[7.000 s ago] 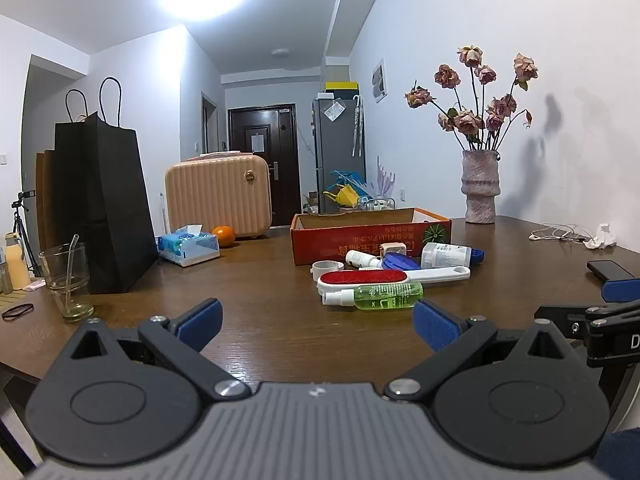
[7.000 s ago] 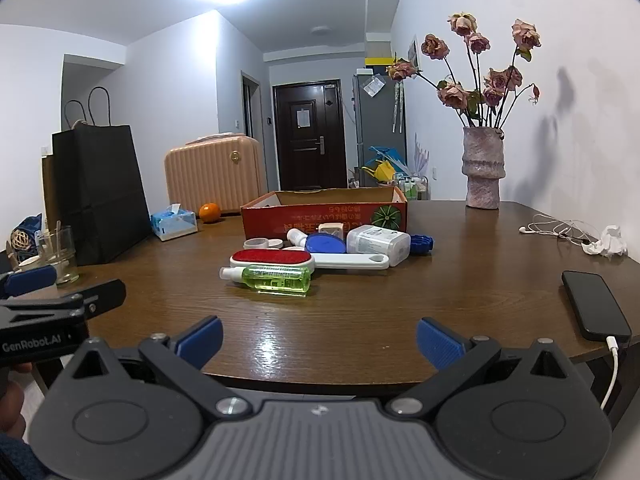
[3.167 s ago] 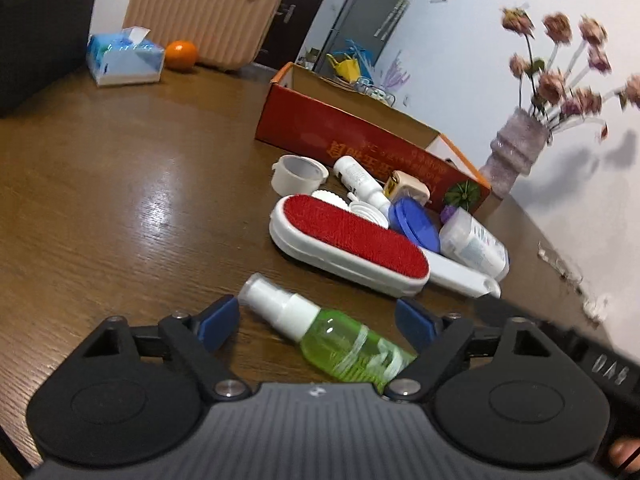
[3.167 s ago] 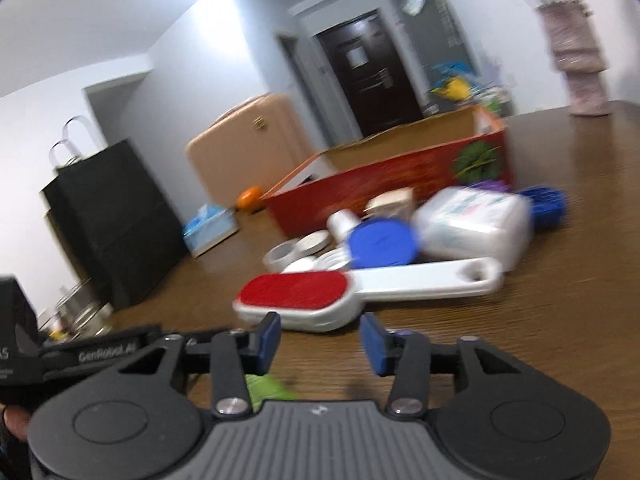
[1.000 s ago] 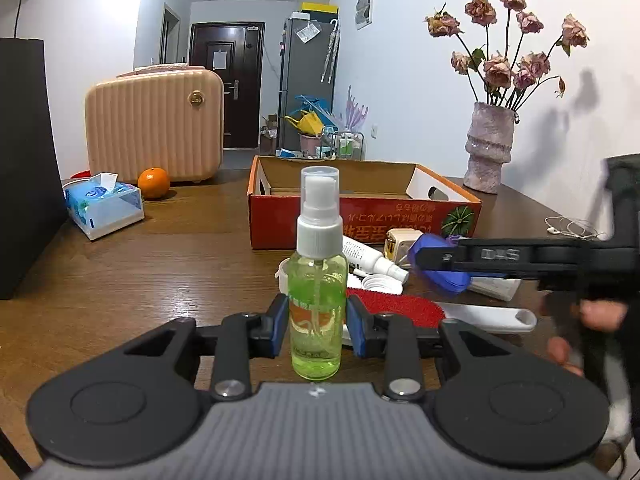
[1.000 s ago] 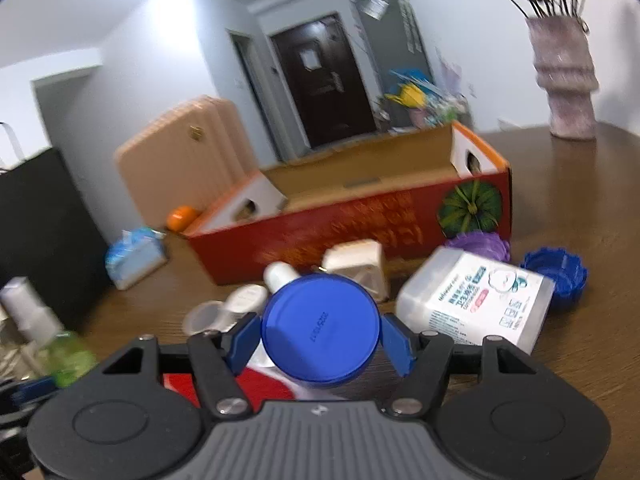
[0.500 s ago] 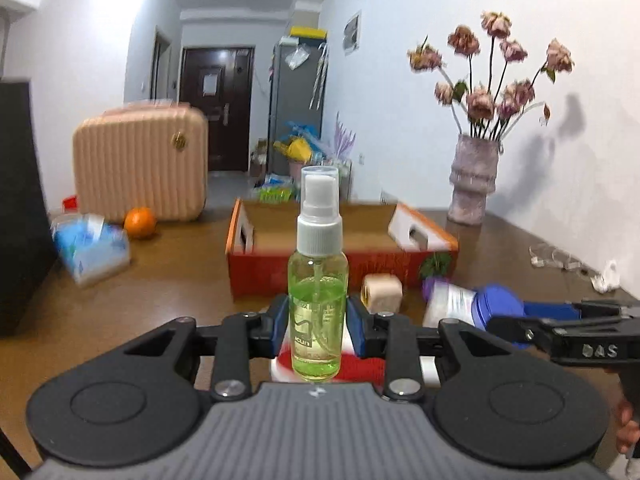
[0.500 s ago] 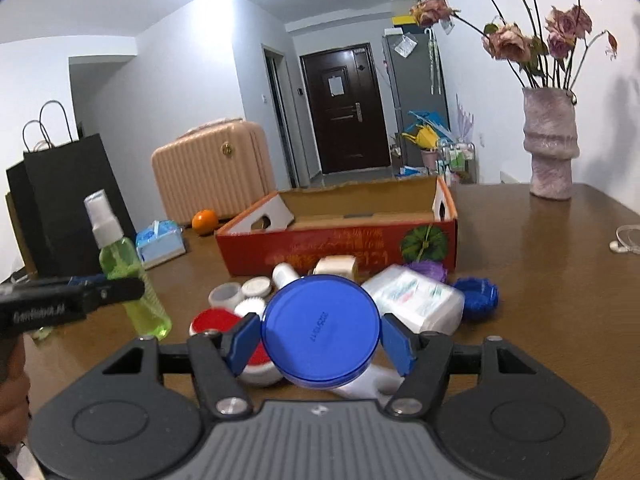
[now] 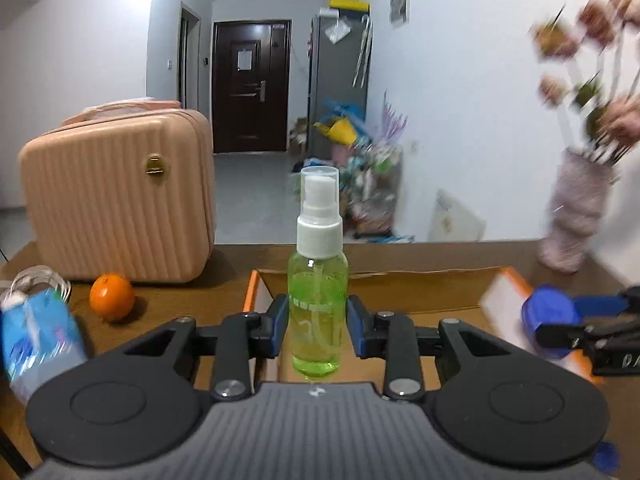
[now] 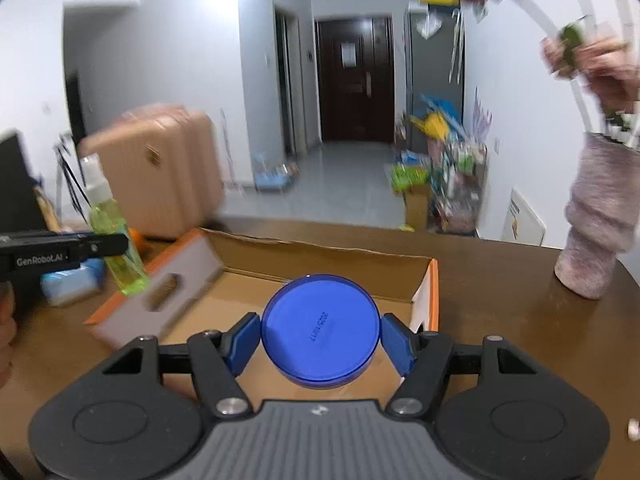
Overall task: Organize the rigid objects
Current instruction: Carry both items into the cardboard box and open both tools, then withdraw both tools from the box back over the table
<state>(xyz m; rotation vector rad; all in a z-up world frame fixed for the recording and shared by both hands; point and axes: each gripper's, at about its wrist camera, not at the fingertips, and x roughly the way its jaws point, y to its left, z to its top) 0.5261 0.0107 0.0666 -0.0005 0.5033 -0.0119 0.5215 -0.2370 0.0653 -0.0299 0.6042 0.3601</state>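
Note:
My left gripper [image 9: 317,322] is shut on a green spray bottle [image 9: 318,304] with a white pump top, held upright over the near left corner of the open cardboard box [image 9: 420,292]. In the right wrist view that bottle [image 10: 114,240] hangs tilted over the box's left flap. My right gripper [image 10: 320,344] is shut on a round blue lid [image 10: 320,330], held flat side toward the camera above the box's brown floor [image 10: 240,304]. The lid [image 9: 550,314] also shows at the right edge of the left wrist view.
A pink ribbed suitcase [image 9: 116,200], an orange [image 9: 111,297] and a blue tissue pack [image 9: 38,336] stand at the left of the brown table. A pinkish vase [image 10: 598,216] with flowers stands at the right. Beyond the table lie a hallway and a dark door [image 9: 250,86].
Both grippers have moved forward and up, from above the pile of loose items to over the open box. The items on the table have dropped out of view. Both grips are unchanged.

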